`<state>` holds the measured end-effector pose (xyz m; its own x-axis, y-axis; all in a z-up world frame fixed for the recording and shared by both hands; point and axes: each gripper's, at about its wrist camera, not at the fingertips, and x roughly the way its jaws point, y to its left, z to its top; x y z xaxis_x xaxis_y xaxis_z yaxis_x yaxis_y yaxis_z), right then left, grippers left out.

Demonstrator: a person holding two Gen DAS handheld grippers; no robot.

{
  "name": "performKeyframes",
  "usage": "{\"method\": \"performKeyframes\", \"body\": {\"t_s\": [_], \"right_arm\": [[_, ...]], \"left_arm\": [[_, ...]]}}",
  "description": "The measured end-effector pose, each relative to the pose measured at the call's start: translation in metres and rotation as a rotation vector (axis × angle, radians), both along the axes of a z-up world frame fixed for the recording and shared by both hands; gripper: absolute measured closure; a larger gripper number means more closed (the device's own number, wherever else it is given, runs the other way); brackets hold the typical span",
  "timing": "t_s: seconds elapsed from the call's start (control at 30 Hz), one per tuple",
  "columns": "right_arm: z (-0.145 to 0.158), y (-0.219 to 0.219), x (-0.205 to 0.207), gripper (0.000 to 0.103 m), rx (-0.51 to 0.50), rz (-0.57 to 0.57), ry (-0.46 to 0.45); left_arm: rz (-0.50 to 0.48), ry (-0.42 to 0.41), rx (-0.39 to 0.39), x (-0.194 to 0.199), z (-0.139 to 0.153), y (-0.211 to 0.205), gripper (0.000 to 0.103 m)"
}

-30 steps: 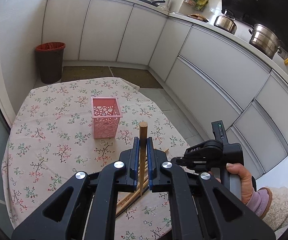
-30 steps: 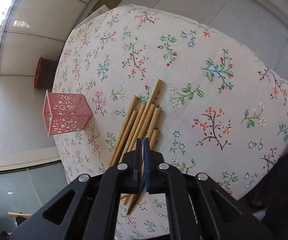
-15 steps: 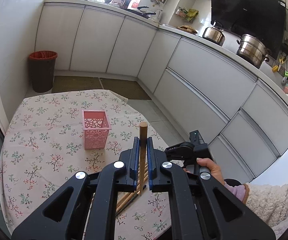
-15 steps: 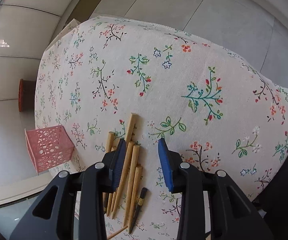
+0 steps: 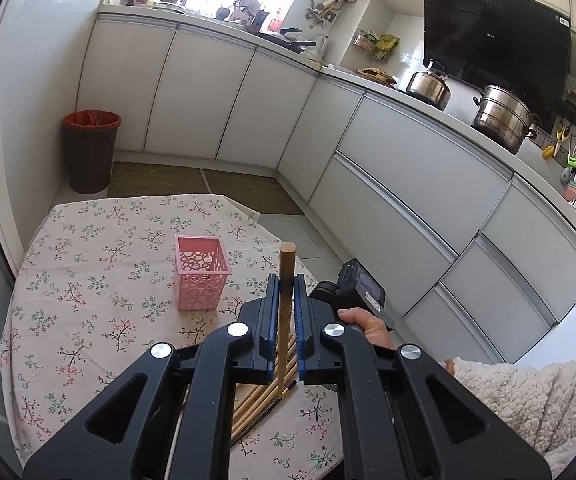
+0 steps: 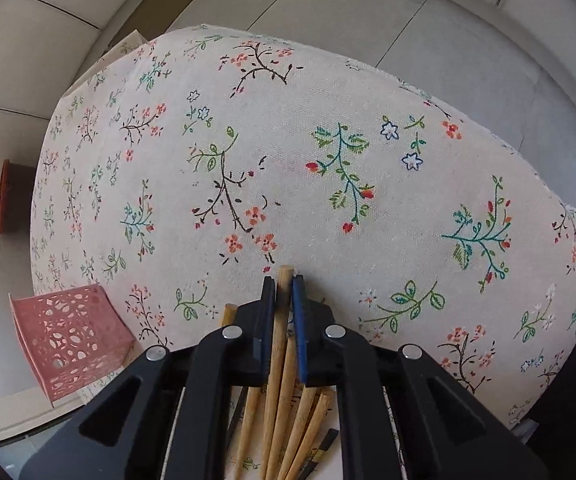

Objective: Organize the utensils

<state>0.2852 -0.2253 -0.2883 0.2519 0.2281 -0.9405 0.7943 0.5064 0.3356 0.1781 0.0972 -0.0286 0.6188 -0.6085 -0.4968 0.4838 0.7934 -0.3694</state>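
Since earlier, right gripper [image 6: 284, 292] has been clamped on a tan wooden chopstick [image 6: 278, 344]; left gripper [image 5: 286, 294] is clamped on another round wooden chopstick [image 5: 285, 312]. Neighbouring sticks at six o'clock could be dragged along.

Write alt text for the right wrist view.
The right gripper is shut on one wooden chopstick from a pile of wooden chopsticks on a floral tablecloth. A pink perforated plastic basket sits at lower left.

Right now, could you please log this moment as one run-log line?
left gripper: shut on chopstick | right gripper: shut on chopstick from pile | pink basket: upright, apart
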Motion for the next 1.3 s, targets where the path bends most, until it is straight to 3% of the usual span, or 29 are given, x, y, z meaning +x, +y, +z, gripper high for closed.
{"method": "performKeyframes", "body": {"t_s": [0.17,0.57,0.87,1.1,1.3], "right_arm": [[0.03,-0.006,-0.02,0.095,0.032,0.034,-0.143],[0.191,0.016,-0.101,0.095,-0.108,0.323,-0.584],[0.272,0.02,-0.134,0.095,-0.239,0.411,-0.749],[0.326,0.004,-0.12,0.095,-0.299,0.38,-0.883],[0.343,0.0,-0.09,0.095,-0.331,0.353,-0.966]], "left_arm": [[0.018,-0.014,0.004,-0.007,0.009,-0.002,0.097],[0.108,-0.078,0.005,-0.022,0.049,-0.006,0.096],[0.172,-0.129,0.038,-0.012,0.085,-0.018,0.096],[0.262,-0.198,0.049,0.024,0.107,-0.025,0.096],[0.355,-0.252,0.066,0.067,0.106,-0.037,0.096]]}}
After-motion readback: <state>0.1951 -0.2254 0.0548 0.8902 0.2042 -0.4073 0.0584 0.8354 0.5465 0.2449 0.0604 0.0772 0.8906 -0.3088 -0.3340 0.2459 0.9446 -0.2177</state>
